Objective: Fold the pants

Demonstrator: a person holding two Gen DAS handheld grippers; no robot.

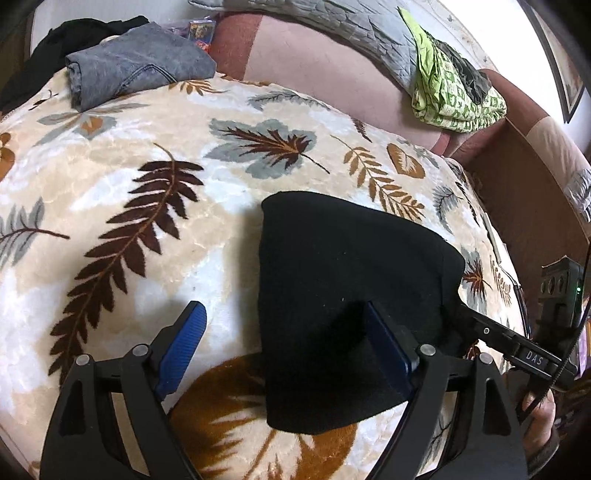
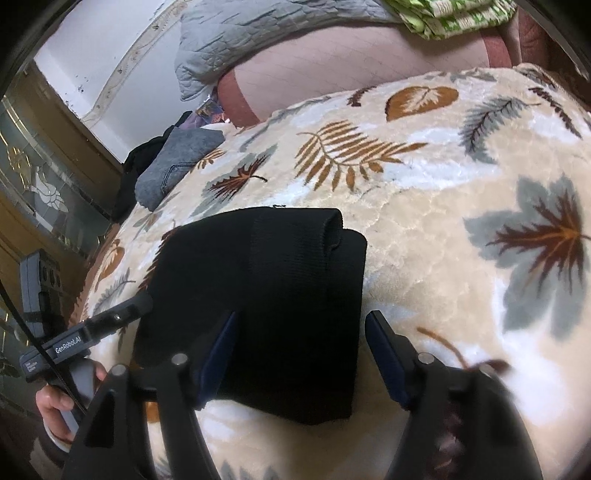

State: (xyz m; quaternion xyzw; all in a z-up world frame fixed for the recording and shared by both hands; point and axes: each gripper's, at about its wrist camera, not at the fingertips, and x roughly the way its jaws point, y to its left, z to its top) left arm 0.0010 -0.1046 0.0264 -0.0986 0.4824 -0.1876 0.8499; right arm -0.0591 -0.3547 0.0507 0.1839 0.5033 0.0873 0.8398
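The black pants [image 1: 343, 280] lie folded into a compact rectangle on the leaf-patterned blanket [image 1: 147, 184]. My left gripper [image 1: 282, 325] is open, its left finger over the blanket and its right finger over the pants' near part. In the right wrist view the pants [image 2: 280, 288] show a ribbed cuff on top. My right gripper [image 2: 301, 332] is open and straddles the pants' right edge, holding nothing. The other gripper shows at the pants' far side in each view, the right one in the left wrist view [image 1: 517, 347] and the left one in the right wrist view [image 2: 92, 332].
Folded grey jeans [image 1: 136, 62] sit on a dark garment at the blanket's far left corner. A green patterned cloth [image 1: 450, 88] and a grey quilt [image 1: 332, 22] lie on the pink bed surface behind. A wooden bed frame [image 1: 524, 199] runs along the right.
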